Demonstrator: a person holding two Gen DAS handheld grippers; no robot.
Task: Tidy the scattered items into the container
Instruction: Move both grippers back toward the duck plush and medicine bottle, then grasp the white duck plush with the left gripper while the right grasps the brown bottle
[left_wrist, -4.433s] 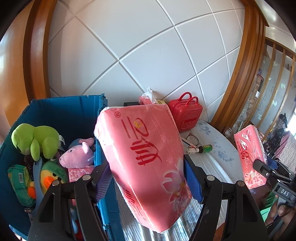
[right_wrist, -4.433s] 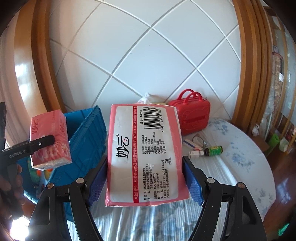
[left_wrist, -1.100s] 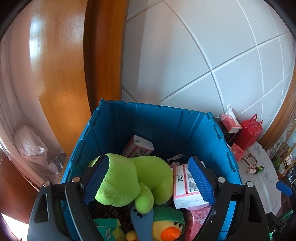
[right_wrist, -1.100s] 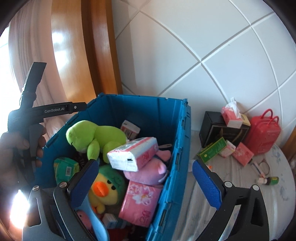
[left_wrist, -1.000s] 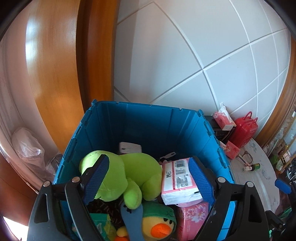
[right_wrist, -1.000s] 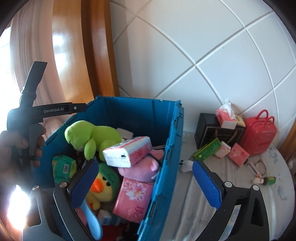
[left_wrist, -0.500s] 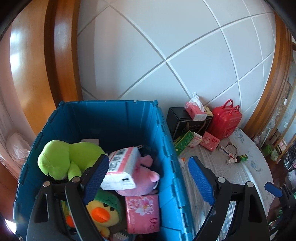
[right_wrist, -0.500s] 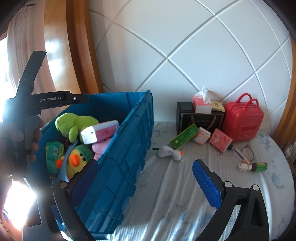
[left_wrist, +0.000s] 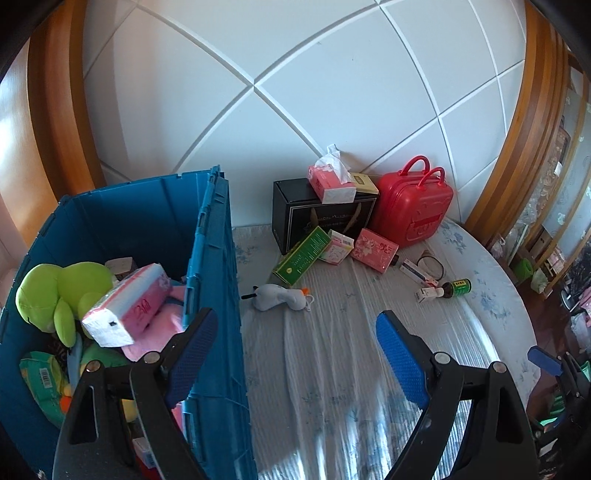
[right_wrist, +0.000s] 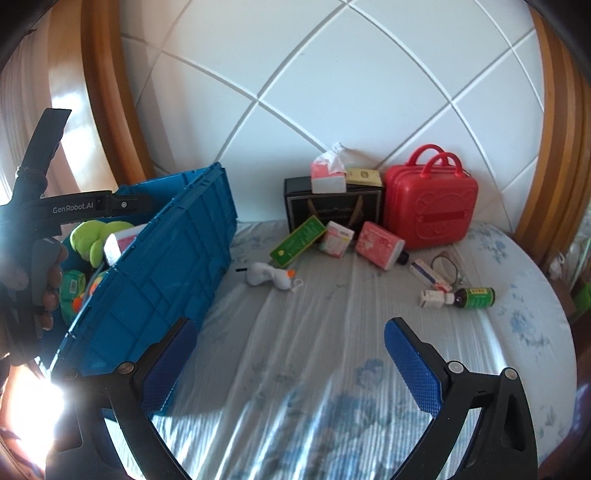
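Observation:
The blue crate (left_wrist: 212, 236) stands at the left of the table and shows in the right wrist view (right_wrist: 166, 258) too. In it lie a green plush (left_wrist: 55, 291), a pink tissue pack (left_wrist: 129, 306) and other toys. On the table lie a white plush toy (left_wrist: 277, 297), a green box (left_wrist: 301, 254), a small pink-white box (left_wrist: 338, 249), a pink tissue pack (left_wrist: 373, 249) and a dark bottle (left_wrist: 456, 287). My left gripper (left_wrist: 295, 354) is open and empty beside the crate's right wall. My right gripper (right_wrist: 291, 365) is open and empty above the table.
A black box (left_wrist: 317, 218) with a tissue box (left_wrist: 330, 181) on top and a red case (left_wrist: 415, 208) stand against the white wall. A tube and glasses (left_wrist: 430, 264) lie near the bottle. The table edge curves at the right (left_wrist: 517, 306).
Both tissue packs were let go into the crate. Both grippers have opened, pulled out of the crate and swung right toward the table items.

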